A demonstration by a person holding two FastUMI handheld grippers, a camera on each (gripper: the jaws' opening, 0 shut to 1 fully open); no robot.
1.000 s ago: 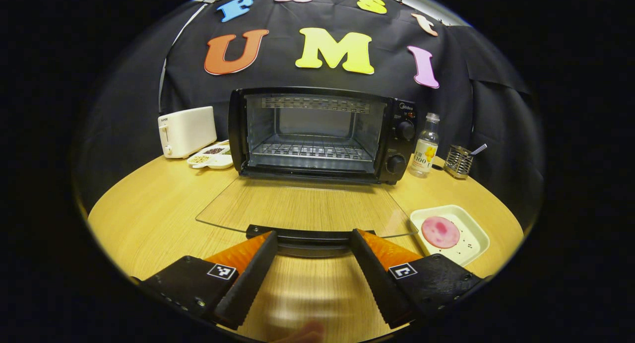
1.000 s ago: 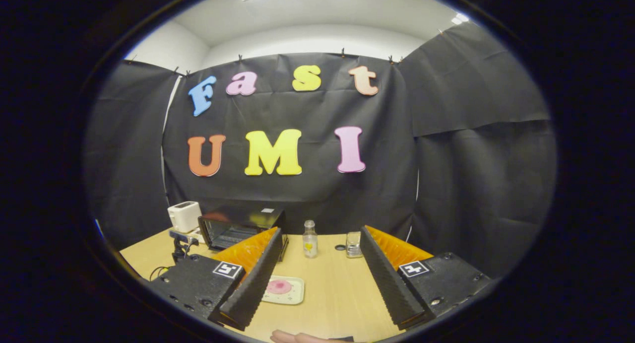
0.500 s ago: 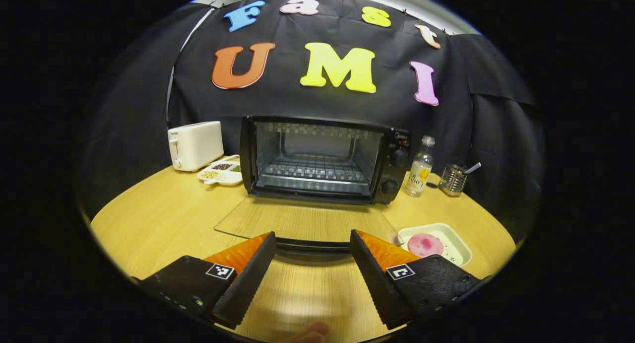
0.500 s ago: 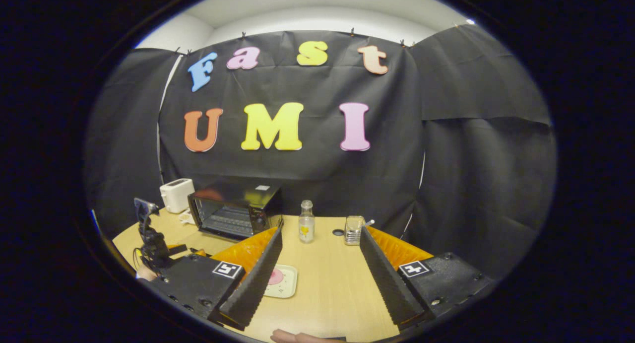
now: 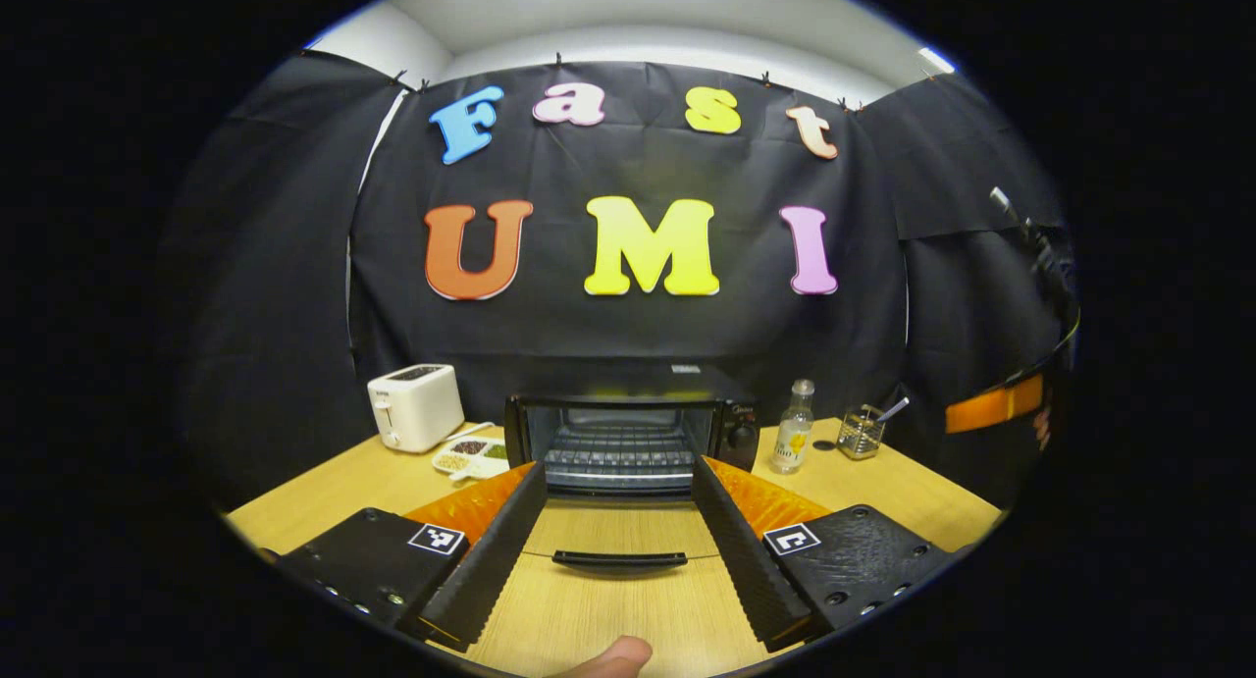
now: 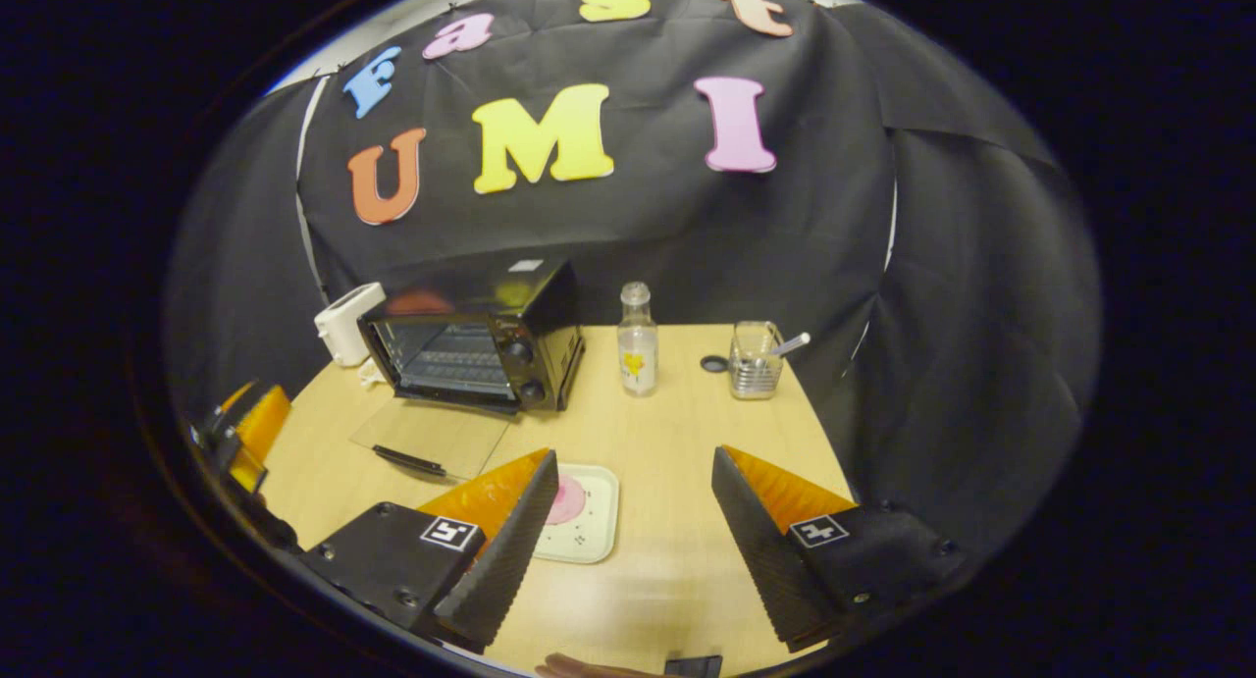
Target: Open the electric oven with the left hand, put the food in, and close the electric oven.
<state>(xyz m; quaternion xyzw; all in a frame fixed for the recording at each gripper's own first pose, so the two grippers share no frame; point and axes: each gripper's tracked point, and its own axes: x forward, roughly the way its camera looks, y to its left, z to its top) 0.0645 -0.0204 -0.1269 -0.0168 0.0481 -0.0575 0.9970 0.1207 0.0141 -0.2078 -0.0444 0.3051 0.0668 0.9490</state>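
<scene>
The black electric oven (image 5: 628,441) stands at the back of the wooden table, its glass door (image 5: 620,531) folded down flat with the black handle (image 5: 618,560) toward me. My left gripper (image 5: 616,470) is open, held back from the handle with nothing between its fingers. In the right gripper view the oven (image 6: 471,339) sits to the left with its door (image 6: 432,435) down. A pink round food slice (image 6: 567,501) lies on a white tray (image 6: 589,536), partly behind one finger. My right gripper (image 6: 633,457) hangs open above the table, just right of the tray.
A white toaster (image 5: 416,406) and a divided snack dish (image 5: 471,454) sit left of the oven. A small bottle (image 6: 637,339) and a wire holder (image 6: 756,361) stand to its right. The left gripper (image 6: 250,428) shows at the table's left edge. A thumb (image 5: 613,653) shows at the bottom.
My left gripper has pulled back and up from the open door's handle. The right gripper has tipped downward and come closer to the table, with the tray now near its fingers.
</scene>
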